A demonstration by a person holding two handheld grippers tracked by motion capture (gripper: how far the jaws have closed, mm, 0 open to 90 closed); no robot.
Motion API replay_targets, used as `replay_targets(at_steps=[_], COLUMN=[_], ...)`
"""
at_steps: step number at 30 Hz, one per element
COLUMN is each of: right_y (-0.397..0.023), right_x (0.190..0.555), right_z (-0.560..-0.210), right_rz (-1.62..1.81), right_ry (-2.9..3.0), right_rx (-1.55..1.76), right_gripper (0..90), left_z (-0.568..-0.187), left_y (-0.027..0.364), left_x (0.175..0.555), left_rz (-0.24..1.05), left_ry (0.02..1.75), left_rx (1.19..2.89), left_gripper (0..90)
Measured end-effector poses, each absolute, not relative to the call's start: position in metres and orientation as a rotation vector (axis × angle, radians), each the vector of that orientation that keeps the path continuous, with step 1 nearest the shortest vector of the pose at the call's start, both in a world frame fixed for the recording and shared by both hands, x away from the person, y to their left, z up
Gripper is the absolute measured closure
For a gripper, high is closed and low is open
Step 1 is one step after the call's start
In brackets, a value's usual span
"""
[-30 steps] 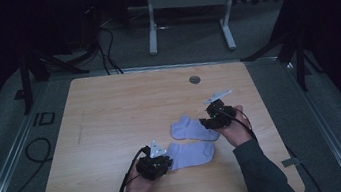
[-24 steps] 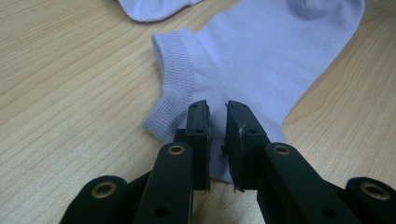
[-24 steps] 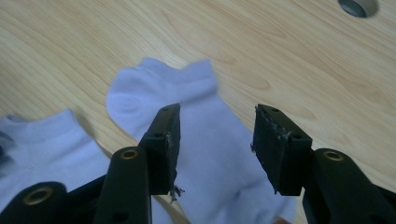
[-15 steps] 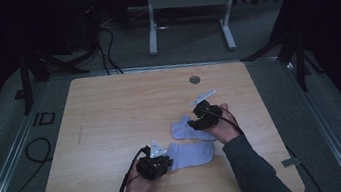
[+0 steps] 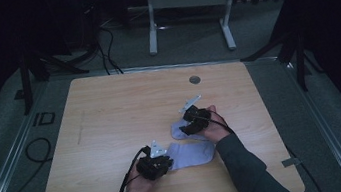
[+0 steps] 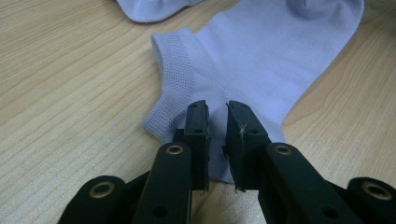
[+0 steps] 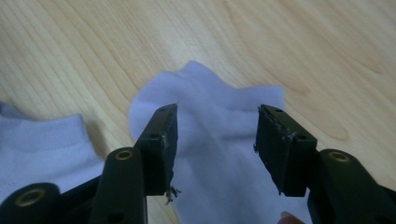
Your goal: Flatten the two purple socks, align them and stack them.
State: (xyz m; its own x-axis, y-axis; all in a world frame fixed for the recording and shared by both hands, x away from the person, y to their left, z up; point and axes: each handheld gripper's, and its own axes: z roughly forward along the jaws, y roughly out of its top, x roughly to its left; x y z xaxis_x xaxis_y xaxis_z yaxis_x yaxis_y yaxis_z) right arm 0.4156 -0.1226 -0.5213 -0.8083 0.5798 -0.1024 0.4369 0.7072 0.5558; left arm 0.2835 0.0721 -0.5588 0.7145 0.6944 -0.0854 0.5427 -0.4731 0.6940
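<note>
While both hands work near the front edge of the wooden table (image 5: 113,134), two pale lilac socks lie right of centre, well apart from the round grommet (image 5: 195,79) by the back edge; near sock (image 5: 194,153) lies flat close to the front edge, cuff toward the left gripper (image 5: 162,163), toe pointing to the right edge; far sock (image 5: 179,131) sits just behind it, the two nearly touching at the near one's cuff corner, partly under the right gripper (image 5: 189,127); left gripper view has the near sock (image 6: 261,60) spread on the wood, ribbed cuff at left, left gripper (image 6: 217,140) with jaws drawn close, a narrow gap between them, over the cuff-end fabric; cannot tell if the pads pinch the cloth; right gripper view has the far sock (image 7: 219,121) flat beneath the right gripper (image 7: 217,144), jaws standing wide and just been opening, sock lying below the gap, pads not pressing it, nothing held; near sock's cuff (image 7: 42,140) at that view's left.
</note>
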Motion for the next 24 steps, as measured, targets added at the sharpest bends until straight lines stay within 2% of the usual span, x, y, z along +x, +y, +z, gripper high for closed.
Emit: replay_targets(at_steps=[6, 11, 16, 17, 18, 20, 21, 22, 24], right_y=[-0.119, -0.120, -0.122, -0.122, -0.122, -0.122, -0.122, -0.122, -0.122], right_x=[0.424, 0.427, 0.428, 0.428, 0.428, 0.428, 0.428, 0.428, 0.428], right_z=[-0.537, -0.541, -0.539, -0.539, -0.538, -0.538, -0.538, -0.538, -0.538], right_rz=[0.709, 0.718, 0.712, 0.712, 0.710, 0.710, 0.710, 0.712, 0.718], right_ry=[2.697, 2.717, 2.709, 2.709, 2.706, 2.704, 2.704, 2.705, 2.705], right_rx=[0.867, 0.925, 0.954, 0.954, 0.956, 0.958, 0.958, 0.947, 0.953], right_gripper=[42.1, 43.0, 55.4, 55.4, 63.5, 73.0, 73.0, 81.4, 84.3], left_z=[-0.559, -0.559, -0.559, -0.559, -0.559, -0.559, -0.559, -0.559, -0.559], left_y=[0.072, 0.072, 0.072, 0.072, 0.072, 0.072, 0.072, 0.072, 0.072], left_x=[0.283, 0.283, 0.283, 0.283, 0.283, 0.283, 0.283, 0.283, 0.283], left_rz=[0.270, 0.271, 0.274, 0.274, 0.273, 0.271, 0.271, 0.273, 0.272], left_ry=[0.935, 0.936, 0.938, 0.938, 0.939, 0.940, 0.940, 0.940, 0.939], left_rx=[2.194, 2.194, 2.190, 2.190, 2.189, 2.187, 2.187, 2.187, 2.187], left_gripper=[78.2, 78.1, 78.1, 78.0, 78.0, 77.8, 77.8, 77.7, 77.4])
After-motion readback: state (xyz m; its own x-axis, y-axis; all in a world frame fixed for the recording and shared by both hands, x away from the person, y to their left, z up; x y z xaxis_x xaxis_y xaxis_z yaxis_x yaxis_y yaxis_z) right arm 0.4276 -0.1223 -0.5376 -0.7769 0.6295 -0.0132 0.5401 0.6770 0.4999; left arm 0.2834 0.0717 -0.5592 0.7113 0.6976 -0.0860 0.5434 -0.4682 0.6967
